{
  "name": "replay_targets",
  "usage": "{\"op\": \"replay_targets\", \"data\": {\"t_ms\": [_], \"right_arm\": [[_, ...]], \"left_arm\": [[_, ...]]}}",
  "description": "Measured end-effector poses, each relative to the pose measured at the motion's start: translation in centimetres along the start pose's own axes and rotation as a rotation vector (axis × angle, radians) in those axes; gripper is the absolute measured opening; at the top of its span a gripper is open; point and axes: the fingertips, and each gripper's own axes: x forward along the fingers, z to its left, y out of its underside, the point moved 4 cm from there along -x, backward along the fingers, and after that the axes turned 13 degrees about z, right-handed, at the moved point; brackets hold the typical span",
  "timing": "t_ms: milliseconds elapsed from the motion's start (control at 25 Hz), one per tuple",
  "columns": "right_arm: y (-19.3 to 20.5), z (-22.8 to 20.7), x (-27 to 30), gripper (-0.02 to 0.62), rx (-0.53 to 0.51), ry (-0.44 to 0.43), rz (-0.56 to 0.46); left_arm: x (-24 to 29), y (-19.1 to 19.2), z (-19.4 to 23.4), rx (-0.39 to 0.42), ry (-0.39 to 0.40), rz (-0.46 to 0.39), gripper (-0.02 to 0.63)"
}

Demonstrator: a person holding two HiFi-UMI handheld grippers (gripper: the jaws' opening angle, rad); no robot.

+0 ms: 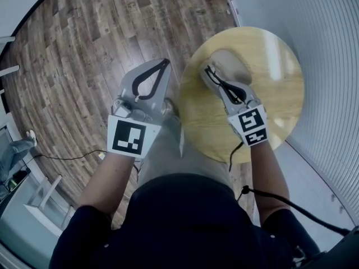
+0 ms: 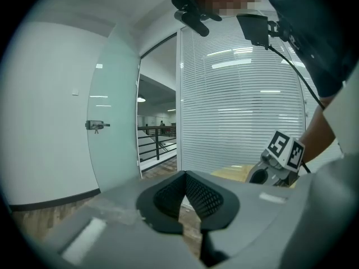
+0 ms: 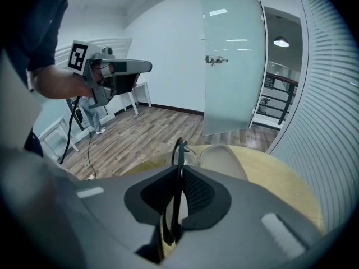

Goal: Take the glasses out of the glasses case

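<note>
Black-framed glasses (image 3: 179, 150) stand on edge between the pads of my right gripper (image 3: 177, 175), which is shut on the frame. In the head view this gripper (image 1: 213, 76) hangs over the left part of the round wooden table (image 1: 280, 111), with the glasses (image 1: 208, 70) at its tip. Just beyond it the open grey glasses case (image 1: 234, 63) lies on the table, and in the right gripper view the case (image 3: 224, 160) shows behind the frame. My left gripper (image 1: 164, 65) hovers over the wooden floor left of the table, its jaws shut with nothing between them (image 2: 184, 176).
Slatted blinds (image 1: 331, 66) close off the right side behind the table. A glass door (image 3: 233, 55) stands beyond it. A black cable (image 1: 61, 157) runs across the floor, and white furniture (image 1: 45, 198) stands at the lower left. A person's legs (image 3: 90, 116) show far back.
</note>
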Motion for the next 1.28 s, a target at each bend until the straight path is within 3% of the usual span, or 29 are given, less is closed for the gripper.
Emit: {"op": "replay_targets", "data": {"t_ms": [480,1000,1280], "right_arm": [[-1.8,1.1,-5.6,0.034,0.008,0.071,-0.077],[-1.5,2.7,-11.9,0.034,0.013,0.125,-0.165],[-2.3,3.0,-15.5,0.034,0.038,0.150,-0.262]], "left_arm": [[-4.0,-3.2,0.2,-0.009,-0.031,-0.076,0.006],[-8.2,-7.5,-0.6,0.057,-0.069,-0.149,0.006],[-10.5,-8.9,-1.3,0.098,-0.081,-0.175,0.006]]}}
